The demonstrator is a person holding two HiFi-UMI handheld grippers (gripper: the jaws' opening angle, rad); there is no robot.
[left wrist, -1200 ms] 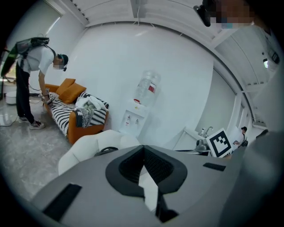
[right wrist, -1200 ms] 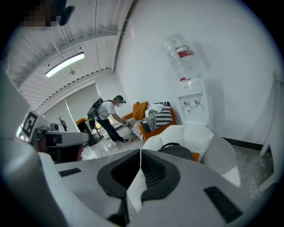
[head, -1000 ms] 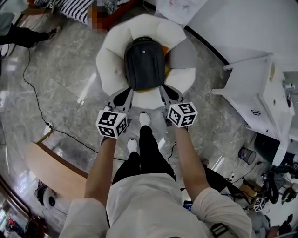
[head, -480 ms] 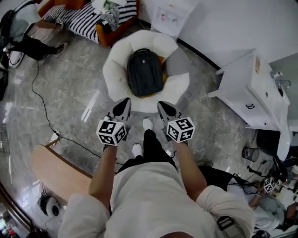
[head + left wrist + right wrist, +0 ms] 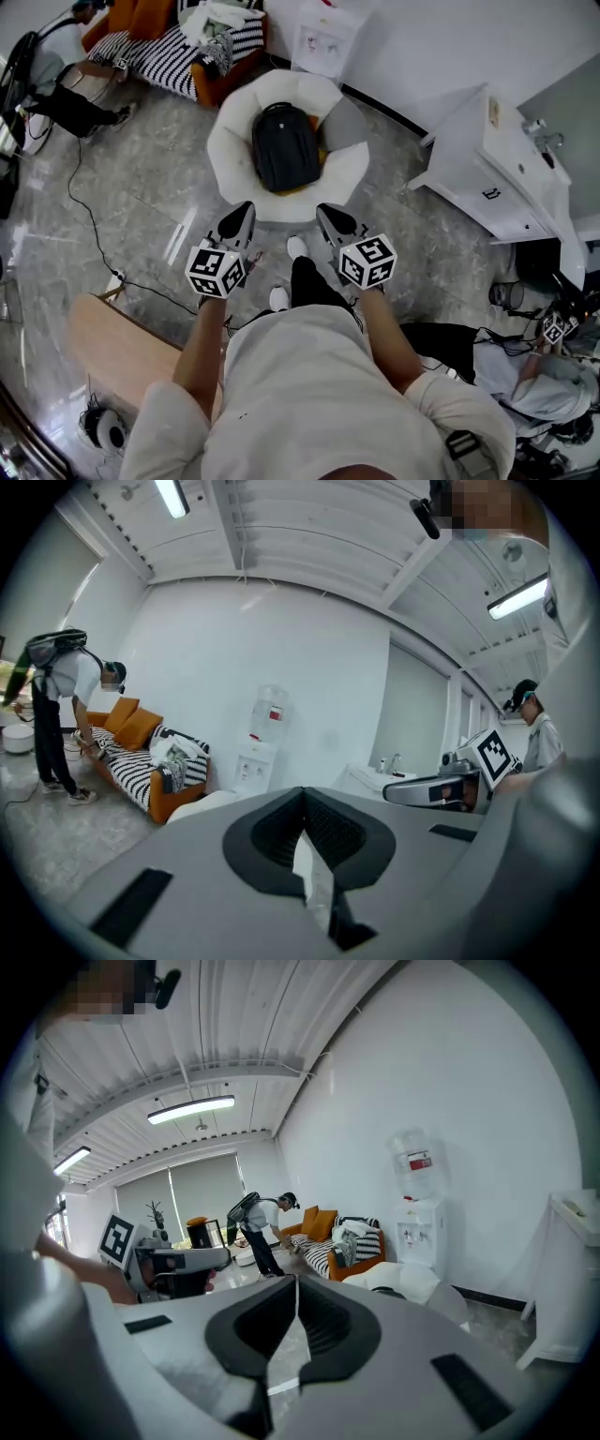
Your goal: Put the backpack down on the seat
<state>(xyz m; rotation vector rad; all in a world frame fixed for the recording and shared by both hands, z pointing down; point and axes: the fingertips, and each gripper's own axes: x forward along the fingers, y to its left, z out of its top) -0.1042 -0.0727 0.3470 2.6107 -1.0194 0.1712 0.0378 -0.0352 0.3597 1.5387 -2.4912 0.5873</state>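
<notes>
The dark grey backpack [image 5: 286,148] lies on the round white seat [image 5: 230,155], straps and top toward the far side. Both grippers hang above the floor in front of the seat, clear of it. My left gripper [image 5: 246,208] is shut with nothing between its pads. Beside it, my right gripper [image 5: 323,212] is also shut and empty. In the right gripper view the white seat [image 5: 412,1283] shows low ahead with the backpack's dark top [image 5: 387,1290] just visible. The left gripper view catches only the seat's edge [image 5: 199,806].
A striped sofa [image 5: 173,52] with orange cushions stands at the far left, a person [image 5: 66,98] bent over next to it. A water dispenser [image 5: 323,37] stands by the wall. A white cabinet [image 5: 487,178] is on the right, a wooden bench [image 5: 112,342] near left, a cable [image 5: 89,225] on the floor.
The view has backed away from the seat. Both grippers, which reached the seat's front edge by the backpack, now hang farther from it. The backpack stays put.
</notes>
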